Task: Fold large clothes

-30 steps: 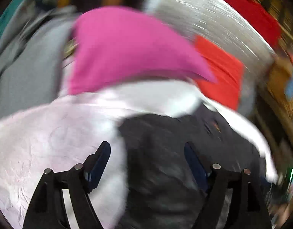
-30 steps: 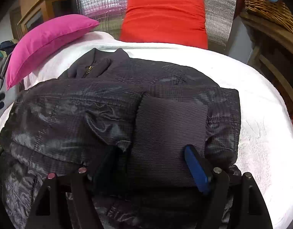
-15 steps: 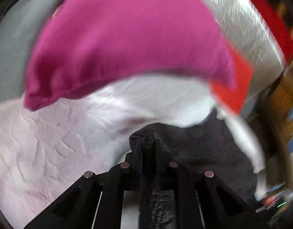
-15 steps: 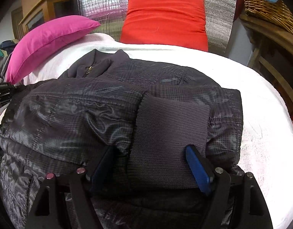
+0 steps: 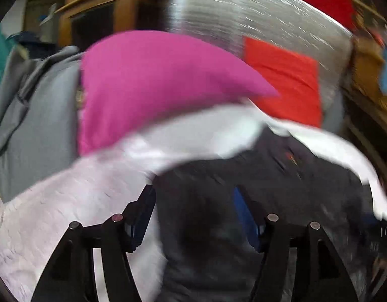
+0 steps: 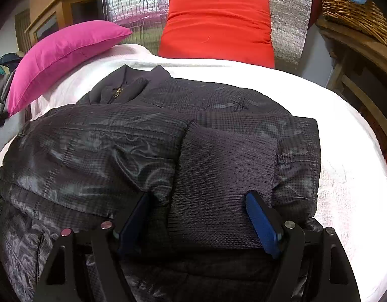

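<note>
The dark quilted jacket [image 6: 148, 151] lies spread on the white bed cover [image 6: 344, 166], its ribbed knit cuff [image 6: 223, 176] folded across the body. The right gripper [image 6: 197, 220] has its fingers apart, one at each side of this cuff. The left gripper [image 5: 193, 216] is also spread wide, above the jacket edge; this view is blurred. Behind are a pink pillow [image 6: 62, 55] and a red cushion [image 6: 218, 25].

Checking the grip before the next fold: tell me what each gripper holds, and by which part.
Nothing is held. The left gripper is open over the jacket's edge; the right gripper is open, its fingers either side of the knit cuff, not clamping it.
</note>
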Demonstrator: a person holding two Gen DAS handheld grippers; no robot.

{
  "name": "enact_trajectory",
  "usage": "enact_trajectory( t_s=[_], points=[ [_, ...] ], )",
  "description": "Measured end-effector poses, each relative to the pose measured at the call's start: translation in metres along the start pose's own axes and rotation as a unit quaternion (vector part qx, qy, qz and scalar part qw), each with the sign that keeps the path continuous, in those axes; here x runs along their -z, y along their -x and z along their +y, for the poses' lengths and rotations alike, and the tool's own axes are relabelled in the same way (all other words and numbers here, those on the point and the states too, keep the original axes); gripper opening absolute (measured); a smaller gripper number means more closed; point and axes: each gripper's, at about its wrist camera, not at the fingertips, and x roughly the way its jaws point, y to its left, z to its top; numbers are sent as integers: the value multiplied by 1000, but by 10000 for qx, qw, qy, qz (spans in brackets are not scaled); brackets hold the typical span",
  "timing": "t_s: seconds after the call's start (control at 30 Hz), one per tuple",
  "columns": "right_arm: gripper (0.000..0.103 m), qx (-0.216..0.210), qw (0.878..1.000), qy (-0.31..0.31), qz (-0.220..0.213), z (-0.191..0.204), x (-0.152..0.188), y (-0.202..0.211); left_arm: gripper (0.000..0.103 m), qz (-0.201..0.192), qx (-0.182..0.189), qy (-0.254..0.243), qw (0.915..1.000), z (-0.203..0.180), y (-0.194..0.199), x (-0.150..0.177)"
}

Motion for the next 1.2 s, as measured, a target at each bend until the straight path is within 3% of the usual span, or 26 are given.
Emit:
enact_trajectory(
  t_s=[0.1,0.2,0.33,0.43,0.53,0.57,0.63,0.73,0.87,0.97,1.1,1.2],
  points=[
    [82,8,10000,-2,60,0,-2,2,66,686,-299,-489,9960,-30,-32,41],
    [81,-25,9999,-117,-9,0,-9,20,66,512,-641,-715,9941,-41,-28,45],
    [81,-197,9978,-255,-583,3,-27,48,68,134,-493,-616,9968,-52,-1,26],
    [82,-244,9972,-518,-471,0,-48,28,71,-6,-227,-804,9965,-78,12,25],
    [82,-73,9953,-927,268,-16,-53,-23,71,418,-361,-1194,9913,-102,-12,37],
    [84,-15,9952,-912,356,-17,-51,-32,71,802,-438,-1256,9879,-107,-32,46],
    [84,138,9970,-729,217,-12,-49,-26,74,610,-496,-1147,9903,-106,-30,48],
    [84,-180,9959,-884,-30,-18,-45,2,73,718,-304,-959,9923,-96,-17,40],
    [84,-369,9948,-882,-354,-33,-11,61,74,461,-109,-740,9961,-67,33,43],
    [84,-496,9937,-892,-457,-47,36,110,75,317,-89,-568,9978,-34,75,62],
    [84,-490,9909,-1131,-548,-70,105,177,77,511,-91,-207,9984,15,126,108],
    [84,-318,9831,-1409,-1129,-89,148,248,77,624,-205,69,9978,52,175,155]
  ],
)
